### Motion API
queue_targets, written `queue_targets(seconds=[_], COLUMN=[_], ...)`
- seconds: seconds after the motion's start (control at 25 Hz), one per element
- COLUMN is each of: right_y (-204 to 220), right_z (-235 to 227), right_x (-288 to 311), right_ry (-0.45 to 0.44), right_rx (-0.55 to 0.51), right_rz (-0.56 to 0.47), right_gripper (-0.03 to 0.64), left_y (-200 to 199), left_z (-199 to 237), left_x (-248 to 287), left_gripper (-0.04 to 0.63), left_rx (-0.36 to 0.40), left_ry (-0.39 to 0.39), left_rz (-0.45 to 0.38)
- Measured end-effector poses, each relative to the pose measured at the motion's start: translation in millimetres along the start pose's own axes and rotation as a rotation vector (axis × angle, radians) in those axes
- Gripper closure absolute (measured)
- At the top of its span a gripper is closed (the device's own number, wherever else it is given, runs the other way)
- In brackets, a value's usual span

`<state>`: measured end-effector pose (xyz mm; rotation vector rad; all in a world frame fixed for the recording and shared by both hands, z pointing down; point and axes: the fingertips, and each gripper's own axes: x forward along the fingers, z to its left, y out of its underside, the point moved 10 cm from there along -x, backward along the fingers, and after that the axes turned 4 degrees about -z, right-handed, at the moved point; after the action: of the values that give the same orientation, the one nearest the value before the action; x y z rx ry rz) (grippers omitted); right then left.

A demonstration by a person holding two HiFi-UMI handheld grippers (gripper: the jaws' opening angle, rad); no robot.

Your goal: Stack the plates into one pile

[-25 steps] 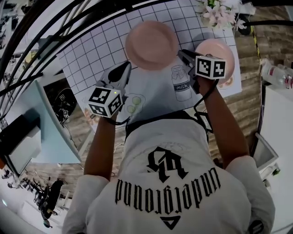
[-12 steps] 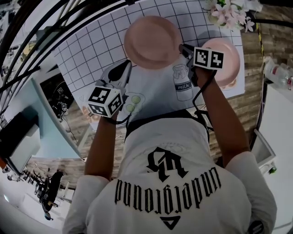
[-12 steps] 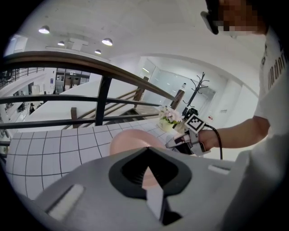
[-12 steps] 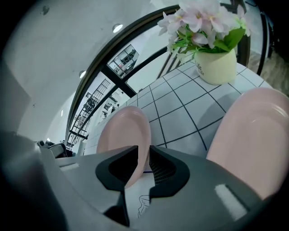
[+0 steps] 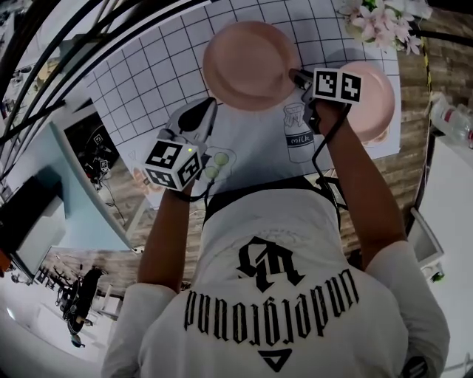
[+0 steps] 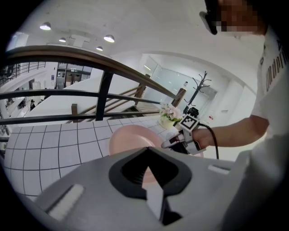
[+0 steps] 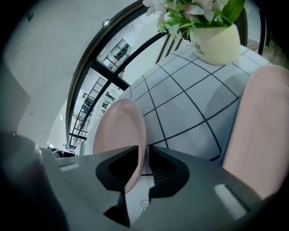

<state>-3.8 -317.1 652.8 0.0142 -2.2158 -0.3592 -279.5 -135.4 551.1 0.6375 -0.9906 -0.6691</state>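
Observation:
One pink plate (image 5: 250,63) hangs tilted above the table, and my right gripper (image 5: 295,75) is shut on its right rim. In the right gripper view that plate (image 7: 118,135) stands on edge between the jaws. A second pink plate (image 5: 373,96) lies flat on the table's right side, partly hidden behind the right gripper's marker cube, and shows large at the right (image 7: 257,131). My left gripper (image 5: 206,109) hovers over the table's near part, left of the held plate, shut and with nothing in it. From it I see the held plate (image 6: 131,140).
A grid-patterned cloth (image 5: 155,74) with a drawn milk carton (image 5: 298,139) covers the table. A pale pot of pink flowers (image 5: 378,22) stands at the far right corner, behind the lying plate. Black railings curve along the far left. The table's near edge runs under my arms.
The right gripper has carried the held plate slightly away from me and to the right, nearer the lying plate. The left gripper has barely moved.

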Motion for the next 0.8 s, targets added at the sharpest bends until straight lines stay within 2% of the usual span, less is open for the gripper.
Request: queue_targets(seconds=[0.12, 0.4, 0.8], right_y=[0.8, 1.4, 3.4], right_z=[-0.9, -2.7, 15.0], right_x=[3.3, 5.2, -11.0], right_ry=[0.004, -0.011, -0.021], right_rx=[0.012, 0.055, -0.012], right_rz=[0.003, -0.038, -0.126], right_gripper=[0.577, 0.593, 0.592], left_y=[0.0, 0.8, 4.8], left_z=[-0.1, -0.2, -2.5], left_x=[-1.0, -7.5, -36.6], left_gripper=[0.546, 0.546, 0.546], left_rx=[-0.002, -0.001, 0.006], left_ry=[-0.002, -0.016, -0.06], left_rz=[0.001, -0.013, -0.08])
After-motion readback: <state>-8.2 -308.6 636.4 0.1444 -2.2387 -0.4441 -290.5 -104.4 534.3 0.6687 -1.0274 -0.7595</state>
